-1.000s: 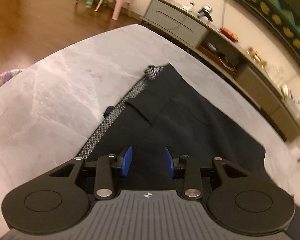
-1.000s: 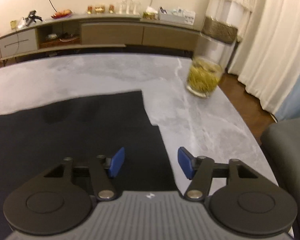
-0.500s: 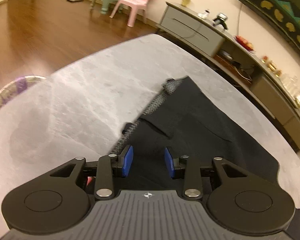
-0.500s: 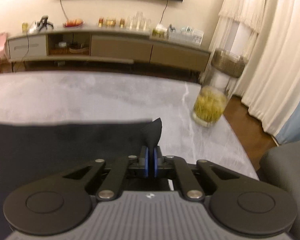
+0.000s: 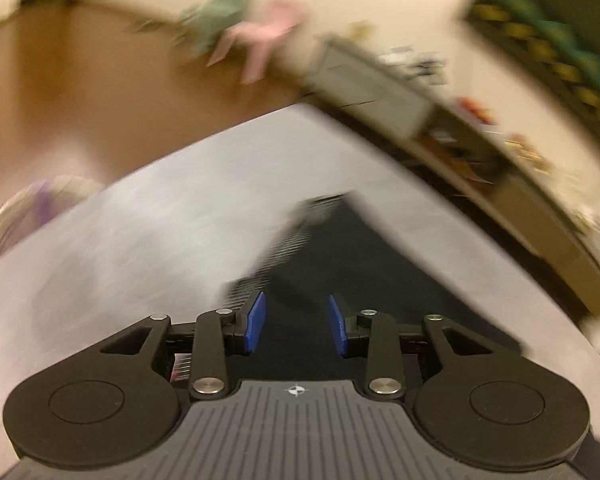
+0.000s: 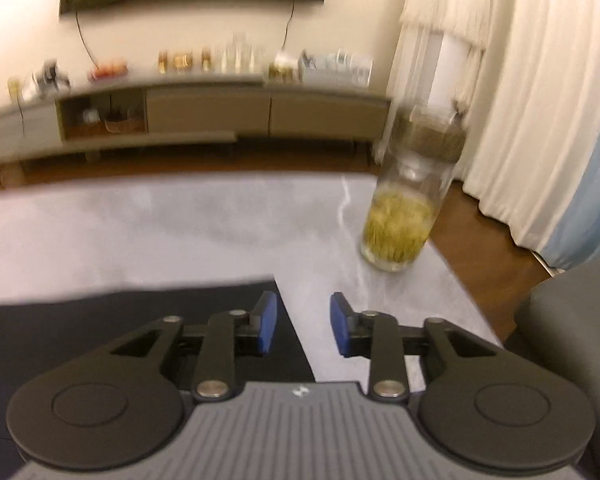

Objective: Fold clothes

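Black fabric, a dark garment (image 5: 364,280) with a patterned grey waistband (image 5: 276,248) along its left edge, lies flat on the grey marble table (image 5: 140,240), spreading ahead of and beneath the left gripper (image 5: 296,322). That gripper's blue pads stand apart with nothing between them. The right gripper (image 6: 303,322) is likewise spread and holds nothing; the garment's corner (image 6: 260,292) lies just ahead of its left pad, bare table ahead of its right. A glass jar (image 6: 404,216) of yellow-green contents stands further off, ahead and to the right. To my eye a fold is being set up, not made: next, each gripper needs to drop onto an edge and pinch it, keeping clear of the jar.
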